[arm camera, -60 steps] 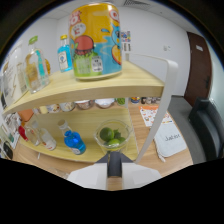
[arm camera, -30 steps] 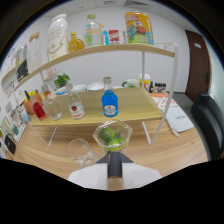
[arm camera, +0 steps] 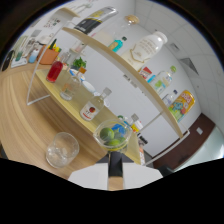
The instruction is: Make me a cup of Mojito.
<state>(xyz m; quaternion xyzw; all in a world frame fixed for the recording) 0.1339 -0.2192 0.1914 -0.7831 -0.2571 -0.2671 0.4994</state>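
Camera is rolled hard, so the scene sits tilted. Gripper at the bottom centre of the frame: fingers mostly masked, can't tell how wide they stand or whether they press on anything.

Just ahead of the fingers, lower centre: small clear glass bowl with lime pieces inside, green. Whether it's carried or resting, can't tell.

Left of the bowl, lower left: empty clear tumbler on the wooden tabletop.

Beyond the bowl, a two-tier wooden shelf rack runs diagonally from upper left to right.
- Lower shelf: clear bottle with red-and-white label just above the bowl, red-liquid bottle further left, small green plant near it, a couple of bowls in between.
- Upper shelf: big white jug at upper centre, blue-capped bottle just left of it, colourful yellow canister at the right end.

More bottles and an orange box at the far upper left; too small to identify.
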